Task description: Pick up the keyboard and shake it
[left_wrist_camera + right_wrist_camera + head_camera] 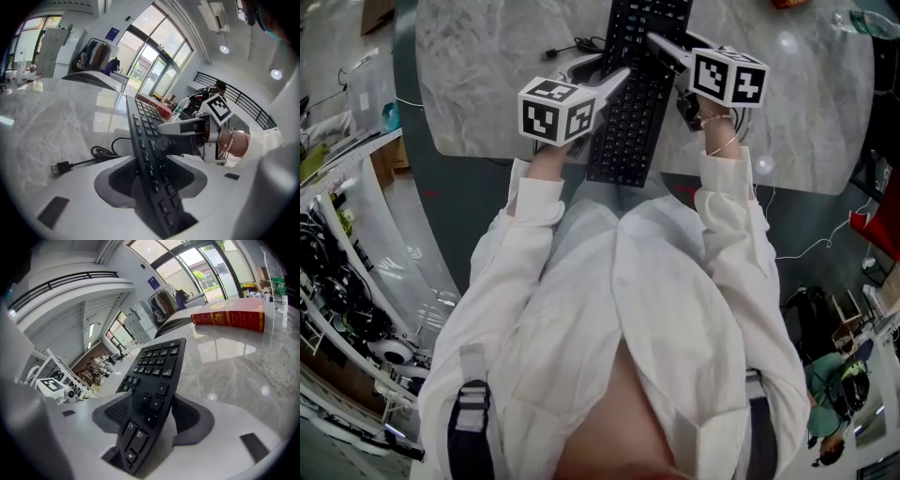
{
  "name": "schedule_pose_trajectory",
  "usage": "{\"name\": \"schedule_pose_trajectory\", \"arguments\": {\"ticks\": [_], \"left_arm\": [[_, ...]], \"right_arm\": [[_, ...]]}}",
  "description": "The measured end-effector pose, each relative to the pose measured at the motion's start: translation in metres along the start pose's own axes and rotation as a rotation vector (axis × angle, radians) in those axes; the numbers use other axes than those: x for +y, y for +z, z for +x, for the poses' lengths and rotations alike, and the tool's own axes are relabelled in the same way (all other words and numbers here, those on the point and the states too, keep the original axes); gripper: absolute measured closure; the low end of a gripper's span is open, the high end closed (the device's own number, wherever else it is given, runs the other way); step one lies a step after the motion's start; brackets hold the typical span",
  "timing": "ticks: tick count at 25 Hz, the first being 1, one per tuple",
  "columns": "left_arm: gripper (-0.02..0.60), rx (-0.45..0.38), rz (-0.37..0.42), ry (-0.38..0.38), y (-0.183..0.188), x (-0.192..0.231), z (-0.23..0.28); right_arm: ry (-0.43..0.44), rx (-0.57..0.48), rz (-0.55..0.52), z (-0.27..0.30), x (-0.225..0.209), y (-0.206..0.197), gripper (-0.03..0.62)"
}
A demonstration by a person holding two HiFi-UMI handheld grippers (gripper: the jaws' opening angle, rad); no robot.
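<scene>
Head view puts the marble table (487, 75) across the far part of the scene. The black keyboard (633, 103) lies on it keys up, straight ahead of you. Its long axis runs near to far: the near short end sits at about the table's near edge, and the far end passes out of the top of the picture. That lengthwise lie offers one long edge to each of your hands.

Your left gripper (605, 75) reaches in over the left long edge and your right gripper (670, 49) over the right one, a little farther away. Taking opposite sides should keep the keyboard balanced when you lift and shake it.

Left gripper view shows the keyboard's edge between the jaws with a gap to each ribbed pad, so this claw is released around it, not clamped. Right gripper view shows the same, with the arrow keys between jaws that stand apart. I judge the pick-up not yet made; both claws must close first.

A red book (229, 315) lies far off on the right. The cable (101, 157) trails on the left with its plug (58, 168) free, so it should not tether the lift.
</scene>
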State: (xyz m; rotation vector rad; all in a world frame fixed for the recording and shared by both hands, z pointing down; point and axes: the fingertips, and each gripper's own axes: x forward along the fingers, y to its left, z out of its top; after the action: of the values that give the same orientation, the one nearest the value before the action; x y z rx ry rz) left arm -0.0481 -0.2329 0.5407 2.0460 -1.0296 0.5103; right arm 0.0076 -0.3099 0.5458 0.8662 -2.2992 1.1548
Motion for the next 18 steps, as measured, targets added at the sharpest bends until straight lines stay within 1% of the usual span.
{"name": "schedule_pose_trajectory", "arguments": {"ticks": [7, 13, 15, 17, 18], "left_arm": [[0.390, 0.016, -0.022, 0.022, -0.002, 0.004, 0.003], [0.390, 0.021, -0.022, 0.037, -0.002, 0.006, 0.002], [0.390, 0.030, -0.009, 0.051, -0.002, 0.005, 0.003], [0.388, 0.036, 0.015, 0.068, -0.002, 0.003, 0.003], [0.397, 0.034, 0.024, 0.073, -0.002, 0.003, 0.003]], "right_arm": [[-0.049, 0.070, -0.004, 0.005, -0.006, -0.002, 0.324], [-0.107, 0.083, -0.058, 0.004, -0.008, -0.001, 0.304], [-0.148, 0.094, -0.105, 0.003, -0.011, -0.002, 0.301], [-0.191, 0.120, -0.174, 0.004, -0.013, -0.006, 0.301], [-0.203, 0.128, -0.197, 0.006, -0.013, -0.008, 0.301]]}}
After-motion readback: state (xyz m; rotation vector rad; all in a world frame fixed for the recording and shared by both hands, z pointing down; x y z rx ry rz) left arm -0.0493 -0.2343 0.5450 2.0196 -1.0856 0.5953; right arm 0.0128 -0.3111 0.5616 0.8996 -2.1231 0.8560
